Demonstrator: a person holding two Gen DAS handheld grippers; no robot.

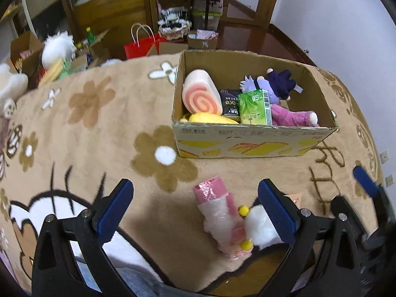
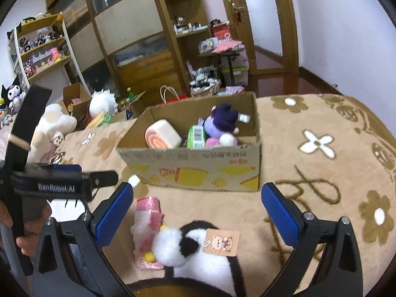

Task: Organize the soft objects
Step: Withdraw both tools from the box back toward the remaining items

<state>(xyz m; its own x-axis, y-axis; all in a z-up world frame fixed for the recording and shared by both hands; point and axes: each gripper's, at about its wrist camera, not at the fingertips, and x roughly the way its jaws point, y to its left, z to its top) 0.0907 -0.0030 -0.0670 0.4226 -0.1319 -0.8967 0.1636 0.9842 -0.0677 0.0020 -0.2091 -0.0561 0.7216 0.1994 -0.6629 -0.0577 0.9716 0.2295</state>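
Two soft items lie unboxed: pink wrapped plush between the spread jaws of the left gripper, black-and-white plush between the right gripper fingers, also apart. Both look light, compressible; pinch mid-body. Cardboard box sits ahead.
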